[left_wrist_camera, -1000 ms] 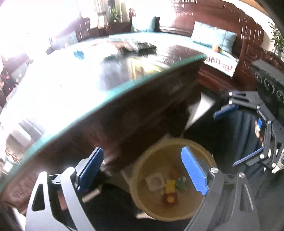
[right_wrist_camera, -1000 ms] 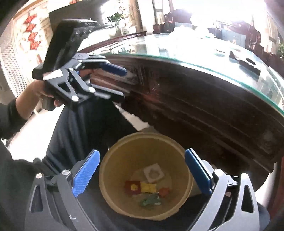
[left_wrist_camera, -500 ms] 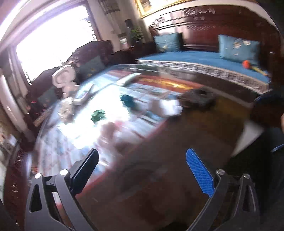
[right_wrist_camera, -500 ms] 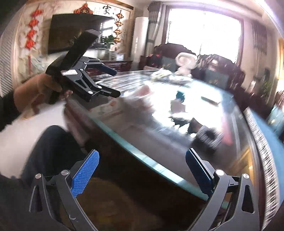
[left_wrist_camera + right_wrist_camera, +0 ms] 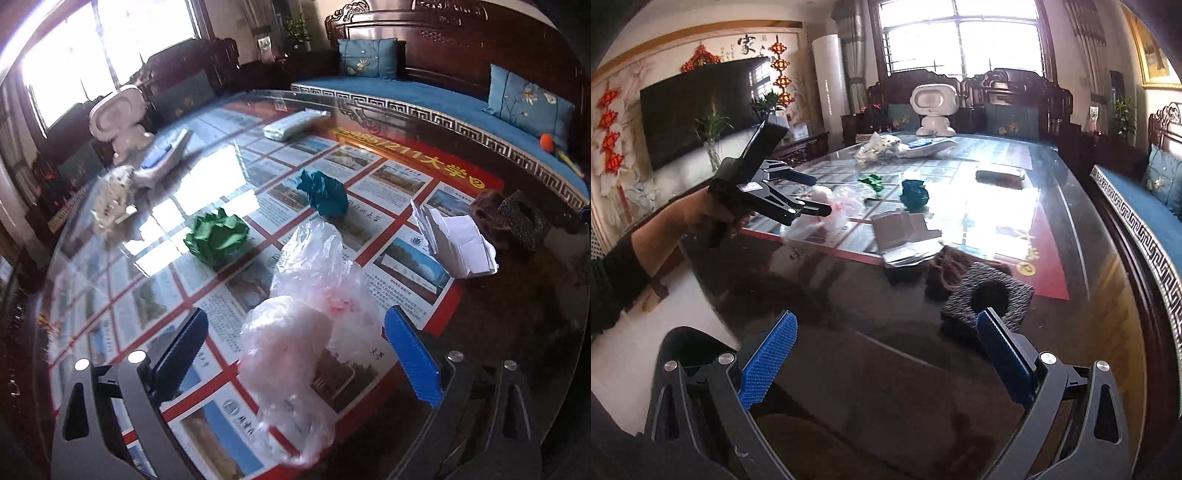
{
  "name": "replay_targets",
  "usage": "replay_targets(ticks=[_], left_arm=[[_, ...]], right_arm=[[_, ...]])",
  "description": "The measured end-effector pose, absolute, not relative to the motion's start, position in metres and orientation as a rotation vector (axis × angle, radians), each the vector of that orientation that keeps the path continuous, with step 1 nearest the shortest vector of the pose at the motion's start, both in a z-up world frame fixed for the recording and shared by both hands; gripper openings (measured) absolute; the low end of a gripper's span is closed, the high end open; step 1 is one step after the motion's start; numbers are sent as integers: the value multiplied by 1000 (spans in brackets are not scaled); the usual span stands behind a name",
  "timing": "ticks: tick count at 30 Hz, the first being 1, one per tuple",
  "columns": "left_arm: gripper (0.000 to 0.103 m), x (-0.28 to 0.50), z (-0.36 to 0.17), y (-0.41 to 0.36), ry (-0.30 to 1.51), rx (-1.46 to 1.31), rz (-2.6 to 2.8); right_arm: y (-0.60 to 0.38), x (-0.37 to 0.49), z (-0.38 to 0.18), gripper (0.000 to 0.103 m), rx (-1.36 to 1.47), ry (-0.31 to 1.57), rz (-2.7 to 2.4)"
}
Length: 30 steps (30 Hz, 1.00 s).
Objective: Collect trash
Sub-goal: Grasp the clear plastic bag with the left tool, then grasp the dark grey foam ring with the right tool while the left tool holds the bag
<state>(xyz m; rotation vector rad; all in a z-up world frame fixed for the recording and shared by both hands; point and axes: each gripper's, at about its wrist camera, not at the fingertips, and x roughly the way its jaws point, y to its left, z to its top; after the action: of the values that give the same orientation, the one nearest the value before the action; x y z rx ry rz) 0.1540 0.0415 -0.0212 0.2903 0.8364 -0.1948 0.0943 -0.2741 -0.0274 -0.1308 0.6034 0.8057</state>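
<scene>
A: So, where is the trash?
B: The clear plastic bag (image 5: 310, 314) lies on the glass table (image 5: 517, 314), between the wide-open, empty left gripper (image 5: 295, 350). The green paper ball (image 5: 216, 236) sits farther.
A: And the right gripper (image 5: 886, 354)?
B: Wide open too, empty, near the black foam block (image 5: 988, 299).

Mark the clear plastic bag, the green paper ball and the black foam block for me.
clear plastic bag (image 5: 314, 295), left wrist view, on its crinkled middle.
green paper ball (image 5: 216, 234), left wrist view, on its crumpled top.
black foam block (image 5: 988, 301), right wrist view, on its top face beside the round hole.
</scene>
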Motion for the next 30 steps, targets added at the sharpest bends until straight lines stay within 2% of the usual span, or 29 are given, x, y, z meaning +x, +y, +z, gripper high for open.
replay_targets(ticks=[1, 2, 3, 7, 11, 20, 25, 27, 30], left_arm=[[79, 157, -24, 43, 844, 281, -204], [72, 159, -28, 44, 854, 271, -210], [58, 162, -33, 45, 872, 257, -209], [46, 160, -33, 50, 854, 203, -239], [46, 145, -22, 47, 813, 191, -260], [46, 96, -15, 26, 786, 198, -322], [46, 77, -13, 7, 768, 242, -373], [46, 72, -11, -1, 765, 258, -393], [46, 69, -11, -9, 764, 277, -408]], right_arm=[[-275, 97, -28, 94, -133, 605, 800], [-276, 98, -27, 94, -133, 610, 798], [-278, 102, -27, 94, -130, 610, 789], [-287, 113, -26, 94, -102, 619, 750], [-294, 127, -29, 93, -72, 648, 688], [-303, 173, -50, 77, -65, 769, 538], [-303, 196, -62, 60, -44, 822, 531], [-299, 202, -68, 43, -51, 853, 543], [-292, 203, -71, 25, -93, 858, 541]])
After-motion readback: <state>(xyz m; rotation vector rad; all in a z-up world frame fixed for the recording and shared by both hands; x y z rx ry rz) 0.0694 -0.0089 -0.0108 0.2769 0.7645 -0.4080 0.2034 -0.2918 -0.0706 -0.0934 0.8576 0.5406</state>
